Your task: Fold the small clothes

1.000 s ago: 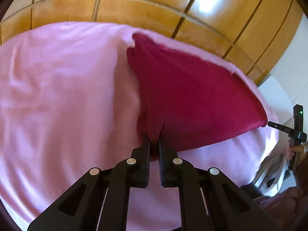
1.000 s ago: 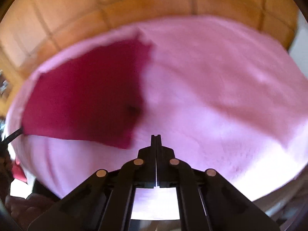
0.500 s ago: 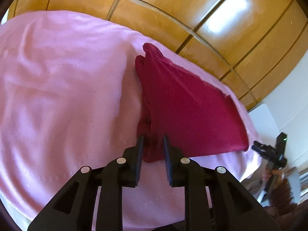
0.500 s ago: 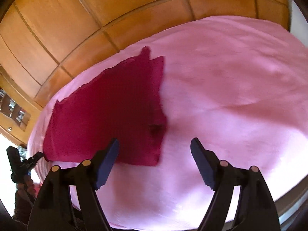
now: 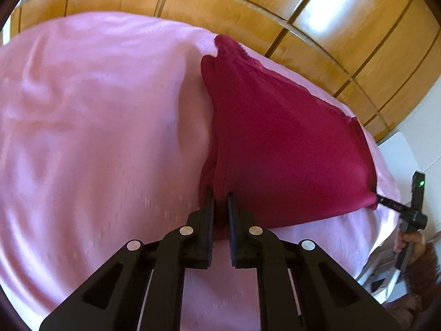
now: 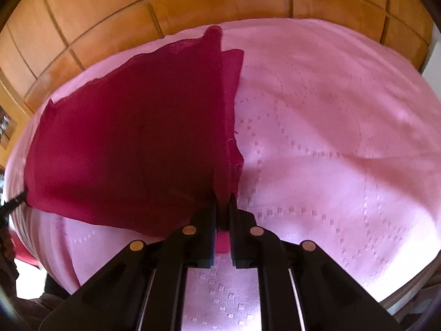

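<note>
Wood-panelled wardrobe doors (image 6: 110, 35) back a bed covered in a pink bedspread (image 6: 330, 138). Right gripper (image 6: 222, 207), wide open and empty half a second ago, is now clamped on the near right corner of the dark red garment (image 6: 132, 143); cloth is pinched between its jaws. Left gripper (image 5: 219, 204) loosened briefly and its jaws are closing again on the garment's (image 5: 289, 143) other near corner, fabric bunched between them. Garment lies mostly flat on the bedspread (image 5: 96, 124), stretching towards the far edge by the doors (image 5: 344, 27). With both near corners now gripped, the fold can likely start: lift and carry the near edge over to the far one.
</note>
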Motion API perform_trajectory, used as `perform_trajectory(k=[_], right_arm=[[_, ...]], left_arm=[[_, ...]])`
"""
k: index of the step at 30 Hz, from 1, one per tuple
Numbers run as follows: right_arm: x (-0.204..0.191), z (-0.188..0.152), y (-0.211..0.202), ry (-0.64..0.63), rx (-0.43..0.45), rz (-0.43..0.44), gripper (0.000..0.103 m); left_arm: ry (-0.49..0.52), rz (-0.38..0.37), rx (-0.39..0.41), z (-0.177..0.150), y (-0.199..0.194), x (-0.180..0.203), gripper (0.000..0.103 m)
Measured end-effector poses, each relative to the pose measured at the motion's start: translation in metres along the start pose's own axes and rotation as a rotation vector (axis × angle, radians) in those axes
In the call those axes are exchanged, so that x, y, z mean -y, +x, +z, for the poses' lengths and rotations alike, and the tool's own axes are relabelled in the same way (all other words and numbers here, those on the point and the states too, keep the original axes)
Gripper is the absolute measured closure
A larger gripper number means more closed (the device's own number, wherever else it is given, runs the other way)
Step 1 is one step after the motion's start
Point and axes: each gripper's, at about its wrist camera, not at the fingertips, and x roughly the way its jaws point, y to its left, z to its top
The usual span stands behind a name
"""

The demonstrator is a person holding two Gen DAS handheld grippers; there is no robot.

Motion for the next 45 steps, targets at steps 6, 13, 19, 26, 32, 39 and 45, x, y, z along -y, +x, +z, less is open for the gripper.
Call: perform_trajectory(k=[6, 13, 19, 26, 32, 39, 45], right_arm=[[0.001, 0.012, -0.019, 0.012, 0.041, 0.007, 0.055], [-0.035, 0.053, -0.04, -0.02, 0.185, 0.036, 0.024], [-0.08, 0.089, -0.008, -0.094, 0.187, 0.065, 0.023], [-0.066, 0.114, 0.047, -0.071, 0.121, -0.026, 0.024], [-0.04, 0.102, 0.074, 0.003, 0.131, 0.009, 0.022], [-0.043, 0.1, 0.077, -0.004, 0.161, 0.006, 0.019], [-0.042, 0.099, 0.075, -0.005, 0.167, 0.007, 0.018]], left_arm=[[0.003, 0.046, 0.061, 0.02, -0.021, 0.004, 0.081], [-0.037, 0.053, 0.107, 0.076, -0.013, 0.005, 0.062], [-0.127, 0.01, 0.029, 0.107, 0.026, 0.002, 0.062], [-0.058, 0.275, -0.007, 0.113, 0.066, 0.011, 0.062], [-0.009, 0.373, 0.039, 0.1, 0.065, 0.022, 0.061], [0.066, 0.384, 0.19, 0.096, 0.02, 0.056, 0.061], [0.108, 0.332, 0.212, 0.093, 0.011, 0.078, 0.061]])
